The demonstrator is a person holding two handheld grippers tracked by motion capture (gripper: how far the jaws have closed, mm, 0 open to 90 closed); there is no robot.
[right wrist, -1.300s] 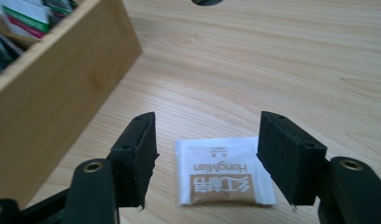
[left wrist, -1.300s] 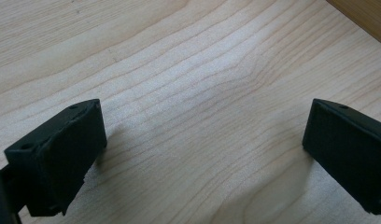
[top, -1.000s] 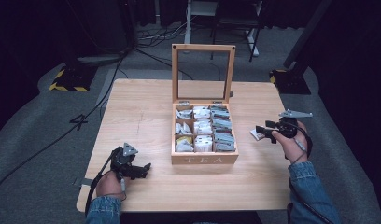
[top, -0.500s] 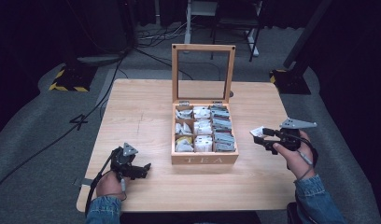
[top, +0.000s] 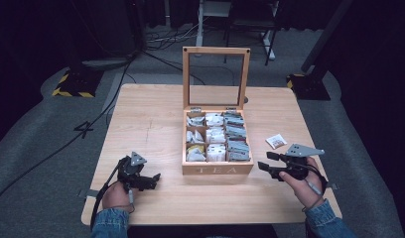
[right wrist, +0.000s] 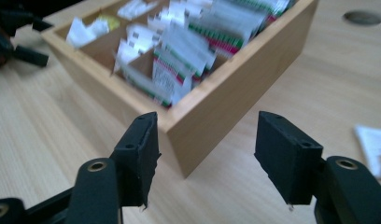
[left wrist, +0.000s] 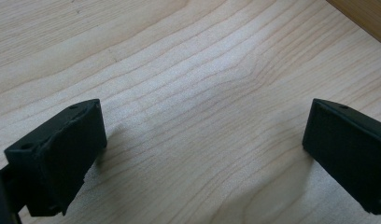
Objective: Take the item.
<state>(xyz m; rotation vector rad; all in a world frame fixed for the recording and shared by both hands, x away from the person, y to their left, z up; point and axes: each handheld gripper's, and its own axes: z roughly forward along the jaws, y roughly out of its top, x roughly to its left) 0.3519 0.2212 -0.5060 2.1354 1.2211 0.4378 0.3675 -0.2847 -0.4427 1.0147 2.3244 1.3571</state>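
right gripper (top: 268, 167): jaws wide, empty, at tea box (top: 218, 168) front right corner | left gripper (top: 150, 180): jaws wide, empty, near table (top: 151, 119) front left corner | tea bag (top: 276, 141): loose, near right edge | risk: jaw clips box corner, shoving it.

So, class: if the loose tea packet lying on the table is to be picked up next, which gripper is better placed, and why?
The right gripper. It is open and empty, and the tea packet lies just beyond it, right of the tea box. The left gripper sits across the box, farther off.
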